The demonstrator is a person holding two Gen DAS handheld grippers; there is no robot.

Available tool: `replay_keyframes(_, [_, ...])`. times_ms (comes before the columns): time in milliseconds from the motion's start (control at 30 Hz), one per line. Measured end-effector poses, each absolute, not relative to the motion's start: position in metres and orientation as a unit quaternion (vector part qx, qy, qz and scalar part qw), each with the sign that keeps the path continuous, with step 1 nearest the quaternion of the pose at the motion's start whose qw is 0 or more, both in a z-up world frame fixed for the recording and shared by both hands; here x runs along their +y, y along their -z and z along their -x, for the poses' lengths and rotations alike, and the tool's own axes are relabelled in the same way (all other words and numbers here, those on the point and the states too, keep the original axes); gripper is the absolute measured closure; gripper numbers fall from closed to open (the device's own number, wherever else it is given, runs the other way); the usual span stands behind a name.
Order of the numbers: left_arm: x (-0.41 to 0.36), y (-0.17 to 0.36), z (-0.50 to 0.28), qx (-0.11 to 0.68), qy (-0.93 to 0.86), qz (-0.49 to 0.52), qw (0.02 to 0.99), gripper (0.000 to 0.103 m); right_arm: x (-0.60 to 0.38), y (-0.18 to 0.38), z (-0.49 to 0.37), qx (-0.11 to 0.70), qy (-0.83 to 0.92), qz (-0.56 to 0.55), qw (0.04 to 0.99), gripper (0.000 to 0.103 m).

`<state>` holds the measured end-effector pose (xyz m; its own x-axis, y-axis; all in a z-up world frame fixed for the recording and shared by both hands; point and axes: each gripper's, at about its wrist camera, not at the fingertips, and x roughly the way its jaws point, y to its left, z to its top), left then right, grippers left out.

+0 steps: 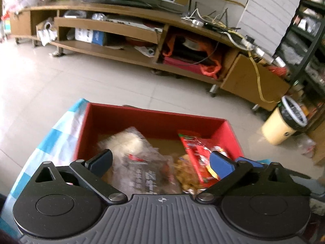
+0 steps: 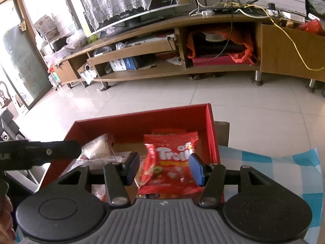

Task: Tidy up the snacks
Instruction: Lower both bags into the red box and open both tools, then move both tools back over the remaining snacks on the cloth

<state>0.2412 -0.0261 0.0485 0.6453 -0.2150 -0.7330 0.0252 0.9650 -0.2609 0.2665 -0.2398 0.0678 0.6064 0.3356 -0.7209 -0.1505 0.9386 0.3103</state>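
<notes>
A red box (image 1: 158, 118) with a bare cardboard floor stands on a blue-and-white checked cloth (image 1: 61, 132). My left gripper (image 1: 160, 156) is wide open above it. Below its fingers lies a blurred clear bag of white pastry (image 1: 138, 158), untouched. To the right of that bag lie a long red packet (image 1: 195, 154) and a yellowish snack (image 1: 182, 172). In the right wrist view, my right gripper (image 2: 164, 162) is shut on a red Trolli gummy bag (image 2: 170, 162) over the red box (image 2: 142, 116). The clear bag (image 2: 97, 148) sits at its left, under a black finger (image 2: 40, 152) of the left gripper.
A long wooden TV stand (image 1: 121, 30) with cluttered shelves crosses the back, over a pale tiled floor. A cream bin with a black liner (image 1: 284, 126) stands at the right. The checked cloth (image 2: 274, 162) extends right of the box.
</notes>
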Motion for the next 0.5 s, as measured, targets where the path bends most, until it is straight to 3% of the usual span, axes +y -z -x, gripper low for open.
replay_keyframes(500, [-0.03,-0.052,-0.216,0.426,0.109,0.158,0.884,0.0,-0.251,-0.083,-0.245,0.409,-0.134,-0.105,0.896,0.046])
